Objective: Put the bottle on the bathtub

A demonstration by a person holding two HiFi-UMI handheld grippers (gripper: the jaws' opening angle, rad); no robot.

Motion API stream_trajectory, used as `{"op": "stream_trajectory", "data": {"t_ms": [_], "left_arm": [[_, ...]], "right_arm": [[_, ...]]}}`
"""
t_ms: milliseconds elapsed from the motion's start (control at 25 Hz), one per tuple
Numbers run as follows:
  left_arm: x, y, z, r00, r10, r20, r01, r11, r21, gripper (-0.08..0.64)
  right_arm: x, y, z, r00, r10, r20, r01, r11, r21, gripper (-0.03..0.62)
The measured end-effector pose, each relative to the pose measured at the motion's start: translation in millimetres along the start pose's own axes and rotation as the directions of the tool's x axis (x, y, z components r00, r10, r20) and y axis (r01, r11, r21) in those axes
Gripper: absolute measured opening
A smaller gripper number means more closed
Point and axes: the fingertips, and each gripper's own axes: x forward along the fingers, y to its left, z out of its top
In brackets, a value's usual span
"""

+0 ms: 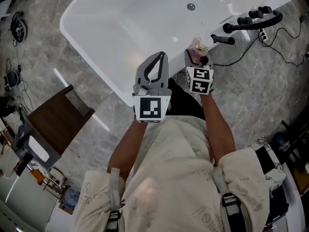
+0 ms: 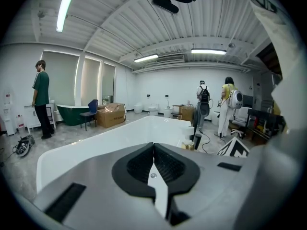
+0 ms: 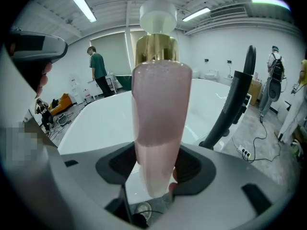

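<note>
Your left gripper (image 1: 155, 67) and right gripper (image 1: 198, 57) sit side by side above the near rim of the bathtub (image 1: 111, 28), which stretches away before you. The bottle (image 1: 197, 47) stands upright between the right gripper's jaws. The drain (image 1: 191, 6) lies in the tub beyond it. The tap (image 1: 253, 19) stands just right of the tub, and a chair (image 1: 55, 122) stands to your left.

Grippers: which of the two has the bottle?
The right gripper: its jaws clamp the pink bottle with the gold collar; the left gripper is shut and empty.

Fixture-showroom hall: white bathtub (image 1: 111, 28), green tub (image 2: 72, 114), strip lights (image 2: 64, 11)
</note>
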Motion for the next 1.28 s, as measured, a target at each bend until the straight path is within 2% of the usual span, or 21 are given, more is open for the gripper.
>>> {"op": "stream_trajectory", "data": {"t_ms": [520,1040,1280], "left_arm": [[-9.7,-4.4,-3.9,1.000,0.006,0.005,-0.006,1.000,-0.001,0.003],[-26.0,-12.0,-7.5,1.000,0.024,0.017,-0.024,1.000,0.005,0.003],[-30.1,-14.6,-4.6,0.999,0.030,0.011,-0.030,1.000,0.008,0.003]], "right_arm": [[-19.7,17.7,-27.7,0.999,0.011,-0.038,-0.014,0.996,-0.091,0.218],[-22.0,18.5,-34.7,0.999,0.005,-0.044,-0.009,0.997,-0.082,0.225],[-22.7,20.8,-29.9,0.999,0.026,-0.031,-0.028,0.996,-0.088,0.269]]}}
